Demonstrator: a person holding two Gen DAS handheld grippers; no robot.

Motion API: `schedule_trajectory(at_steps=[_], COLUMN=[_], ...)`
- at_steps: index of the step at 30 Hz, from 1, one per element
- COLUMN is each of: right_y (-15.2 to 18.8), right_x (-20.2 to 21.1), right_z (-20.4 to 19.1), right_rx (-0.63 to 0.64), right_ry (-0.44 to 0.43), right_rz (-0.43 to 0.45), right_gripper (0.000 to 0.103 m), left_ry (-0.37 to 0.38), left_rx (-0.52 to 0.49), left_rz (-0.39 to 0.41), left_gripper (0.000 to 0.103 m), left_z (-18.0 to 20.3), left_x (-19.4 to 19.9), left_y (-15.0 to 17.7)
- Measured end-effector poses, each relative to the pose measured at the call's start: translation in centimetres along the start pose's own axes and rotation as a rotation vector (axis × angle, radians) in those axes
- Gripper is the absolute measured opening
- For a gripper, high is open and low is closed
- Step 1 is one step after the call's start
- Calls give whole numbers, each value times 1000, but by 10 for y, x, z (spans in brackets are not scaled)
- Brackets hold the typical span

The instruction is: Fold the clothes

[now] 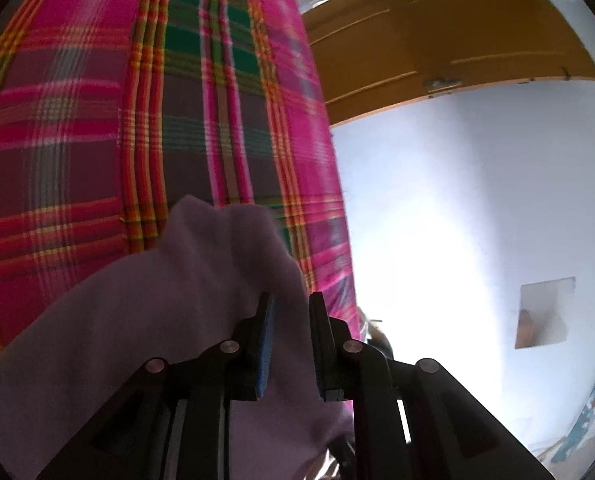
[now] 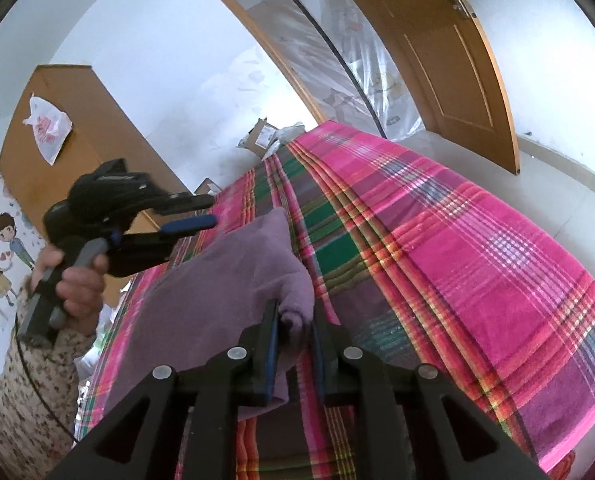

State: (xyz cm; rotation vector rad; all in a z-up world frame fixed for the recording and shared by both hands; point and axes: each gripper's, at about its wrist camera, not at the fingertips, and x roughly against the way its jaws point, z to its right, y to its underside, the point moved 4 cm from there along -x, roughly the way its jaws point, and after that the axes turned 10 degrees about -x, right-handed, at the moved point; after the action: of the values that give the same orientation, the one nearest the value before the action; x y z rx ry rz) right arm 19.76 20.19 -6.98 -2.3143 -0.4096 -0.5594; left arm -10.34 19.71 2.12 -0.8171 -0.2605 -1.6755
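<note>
A folded purple garment (image 2: pixel 233 272) lies on a bed covered with a pink, green and maroon plaid sheet (image 2: pixel 457 240). My right gripper (image 2: pixel 296 304) is at the garment's near right corner, and a thick rolled fold of purple cloth fills the gap between its fingers. My left gripper (image 2: pixel 214 210), held by a person's hand (image 2: pixel 77 280), hovers open above the garment's far left corner with nothing in it. In the left wrist view the left gripper (image 1: pixel 292 298) hangs over the purple garment (image 1: pixel 157 300), with the plaid sheet (image 1: pixel 97 120) beyond.
A wooden door (image 2: pixel 437 60) stands open beyond the bed, beside a doorway hung with clear plastic (image 2: pixel 337 40). A wooden wardrobe (image 2: pixel 57 120) with a plastic bag on it is at the left. Cardboard boxes (image 2: pixel 263 136) sit past the bed's far end. A floral sleeve (image 2: pixel 37 380) is at lower left.
</note>
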Motion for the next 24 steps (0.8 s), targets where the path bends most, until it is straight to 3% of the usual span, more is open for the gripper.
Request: schedule_trajectory(at_steps=[8, 11, 13, 18, 24], right_y=[-2, -7, -11, -4, 19], right_x=[10, 21, 27, 12, -14], right_z=[15, 19, 12, -21, -13], right_rx=[-26, -25, 5, 137, 154], right_ry=[66, 127, 123, 56, 100], right_rz=[18, 73, 114, 52, -60], right_gripper=[18, 18, 18, 18, 18], left_ry=[30, 27, 23, 35, 61], left_rx=[-59, -63, -61, -52, -36], left_rz=[45, 73, 95, 135, 106], left_gripper=[16, 16, 16, 16, 16], left_z=[1, -5, -10, -23, -39], left_x=[36, 48, 57, 73, 69], left_y=[25, 39, 49, 76, 107])
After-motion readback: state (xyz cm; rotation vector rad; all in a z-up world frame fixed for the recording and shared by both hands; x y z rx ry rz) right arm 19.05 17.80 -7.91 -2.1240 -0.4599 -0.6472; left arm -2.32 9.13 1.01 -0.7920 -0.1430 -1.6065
